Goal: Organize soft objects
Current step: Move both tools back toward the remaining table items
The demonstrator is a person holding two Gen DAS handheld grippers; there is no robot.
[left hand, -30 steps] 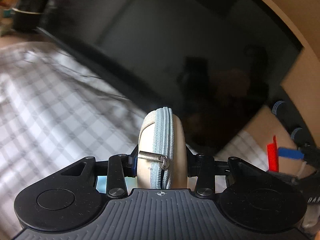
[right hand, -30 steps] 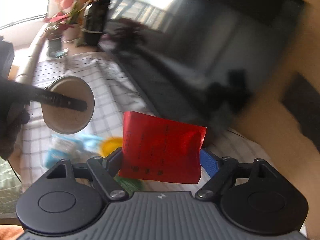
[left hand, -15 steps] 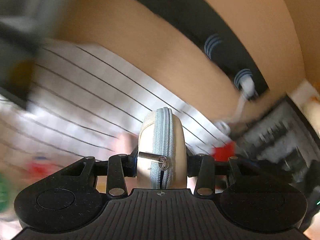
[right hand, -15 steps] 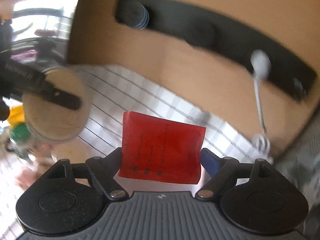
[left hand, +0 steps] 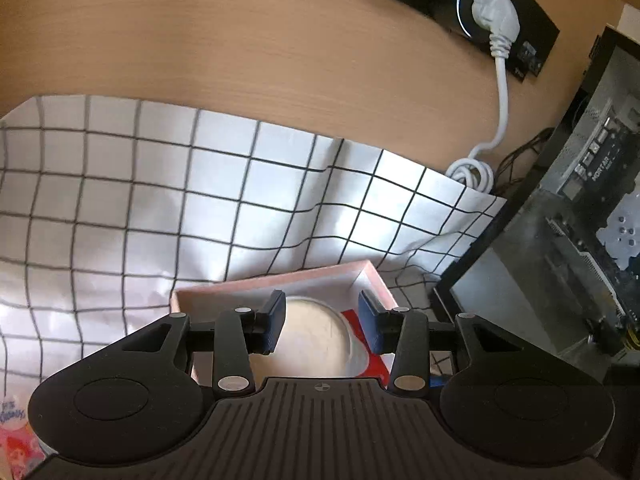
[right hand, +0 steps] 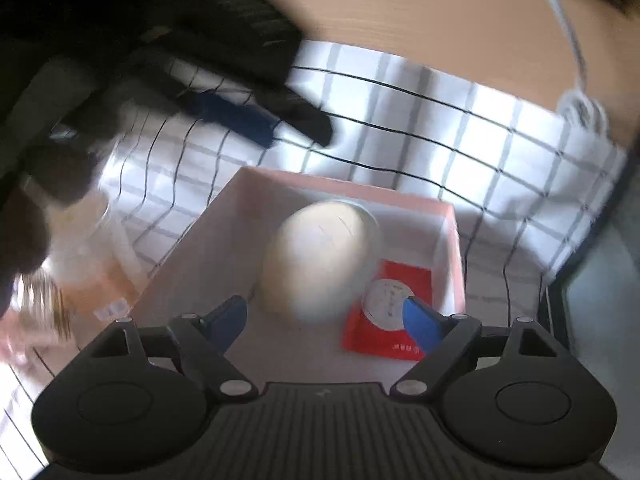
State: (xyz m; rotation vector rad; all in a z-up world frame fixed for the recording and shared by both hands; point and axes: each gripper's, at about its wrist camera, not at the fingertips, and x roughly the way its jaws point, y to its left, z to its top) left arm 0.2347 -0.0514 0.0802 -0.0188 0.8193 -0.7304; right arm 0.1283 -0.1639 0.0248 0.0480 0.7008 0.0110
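Pouch (right hand: 320,264), packet (right hand: 390,312) now in box (right hand: 448,216)

A: Where did the left wrist camera look from?
B: From behind its own fingers, angled down, close over the pink box (left hand: 280,282) on the checked cloth (left hand: 160,200), facing the wooden wall.
A: And the right?
B: Similarly steep and close; both shared that box (right hand: 452,248), the round pouch (right hand: 320,260) and the cloth.

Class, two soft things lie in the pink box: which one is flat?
The red packet: it lies flat on the box floor, while the cream pouch beside it bulges, rounded.
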